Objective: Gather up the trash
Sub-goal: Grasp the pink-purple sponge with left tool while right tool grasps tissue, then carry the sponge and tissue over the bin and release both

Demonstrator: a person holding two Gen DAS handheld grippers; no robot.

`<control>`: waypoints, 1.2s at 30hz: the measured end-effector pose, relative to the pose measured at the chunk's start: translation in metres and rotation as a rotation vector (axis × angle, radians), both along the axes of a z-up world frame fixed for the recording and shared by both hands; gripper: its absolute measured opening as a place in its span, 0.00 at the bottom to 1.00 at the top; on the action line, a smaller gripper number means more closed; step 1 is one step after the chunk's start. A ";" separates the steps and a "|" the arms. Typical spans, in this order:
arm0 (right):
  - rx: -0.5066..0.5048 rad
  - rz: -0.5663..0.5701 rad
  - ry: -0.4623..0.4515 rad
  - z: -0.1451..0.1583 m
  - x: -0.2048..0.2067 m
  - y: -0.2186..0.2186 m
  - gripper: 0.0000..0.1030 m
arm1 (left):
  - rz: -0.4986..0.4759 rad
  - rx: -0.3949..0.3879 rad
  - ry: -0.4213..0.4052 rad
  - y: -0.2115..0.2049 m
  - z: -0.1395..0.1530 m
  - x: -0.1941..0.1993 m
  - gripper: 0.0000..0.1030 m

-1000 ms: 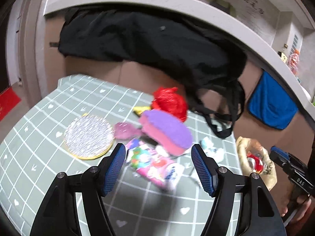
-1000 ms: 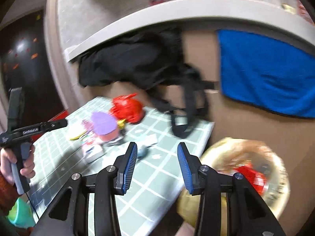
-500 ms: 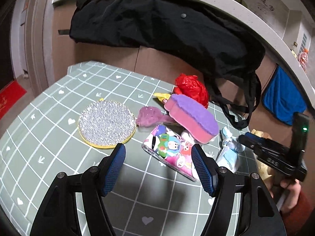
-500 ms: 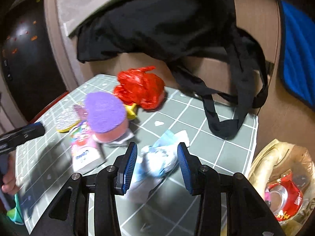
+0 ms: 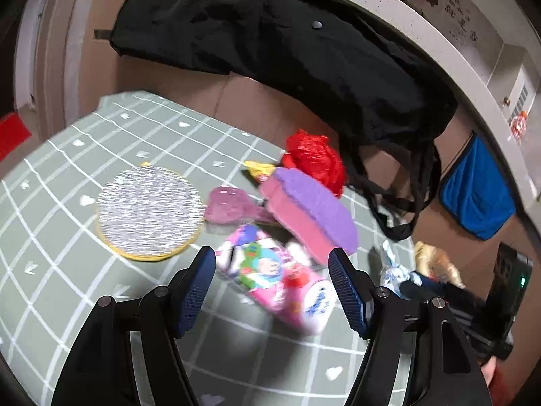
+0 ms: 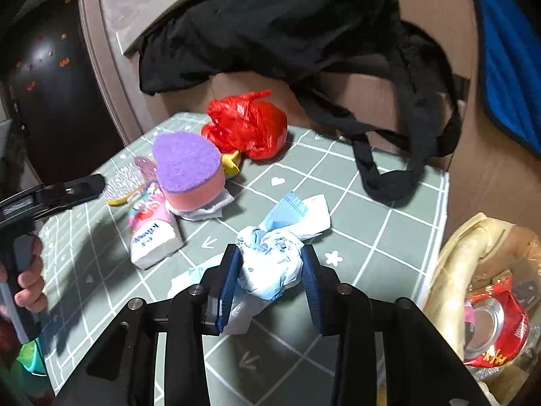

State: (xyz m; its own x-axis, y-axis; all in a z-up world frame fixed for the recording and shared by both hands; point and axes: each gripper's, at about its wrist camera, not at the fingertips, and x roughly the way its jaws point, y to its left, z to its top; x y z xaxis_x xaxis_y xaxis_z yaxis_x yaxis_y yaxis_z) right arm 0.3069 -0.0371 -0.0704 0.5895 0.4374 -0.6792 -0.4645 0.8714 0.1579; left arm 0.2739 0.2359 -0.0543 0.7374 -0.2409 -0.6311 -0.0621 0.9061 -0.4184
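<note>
A crumpled white and blue wrapper lies on the green checked table, between the fingers of my right gripper, whose jaws stand around it; whether they press it I cannot tell. The wrapper also shows in the left wrist view. My left gripper is open and empty above a pink tissue pack. A red plastic bag lies at the table's far side. A yellowish trash bag with a crushed red can hangs off the table's right edge.
A pink and purple sponge, a silver round coaster, a purple scrap and a yellow wrapper lie mid-table. A black bag hangs behind, its straps on the table. A blue cloth hangs at right.
My right gripper has moved forward and down over the table until its jaws stand around the white and blue wrapper. My left gripper has come closer to the tissue pack.
</note>
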 end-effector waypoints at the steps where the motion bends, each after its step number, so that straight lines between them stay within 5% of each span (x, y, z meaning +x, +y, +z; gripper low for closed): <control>1: 0.008 -0.002 -0.004 0.003 -0.001 -0.002 0.34 | -0.006 -0.018 0.002 -0.002 0.001 0.004 0.67; 6: 0.053 -0.034 -0.023 0.014 -0.007 -0.018 0.34 | 0.019 -0.069 0.015 -0.021 0.001 0.039 0.67; 15: 0.092 -0.056 -0.034 0.022 -0.021 -0.044 0.34 | 0.177 -0.176 0.166 -0.021 -0.034 0.093 0.67; 18: 0.089 -0.055 -0.030 0.020 -0.021 -0.045 0.34 | 0.163 -0.185 0.162 -0.030 -0.034 0.096 0.58; 25: 0.091 -0.045 -0.037 0.021 -0.027 -0.040 0.34 | 0.102 -0.047 0.066 -0.041 -0.004 0.076 0.36; 36: 0.064 -0.029 -0.122 0.050 -0.045 -0.025 0.34 | 0.077 0.247 -0.165 -0.062 0.061 -0.008 0.34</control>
State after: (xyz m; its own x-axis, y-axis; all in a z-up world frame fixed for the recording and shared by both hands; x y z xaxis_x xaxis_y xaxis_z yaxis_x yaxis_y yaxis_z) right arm 0.2616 -0.0620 -0.0205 0.6790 0.4595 -0.5726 -0.4589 0.8744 0.1575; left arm 0.2655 0.1740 0.0066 0.8449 -0.0345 -0.5339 -0.0837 0.9771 -0.1957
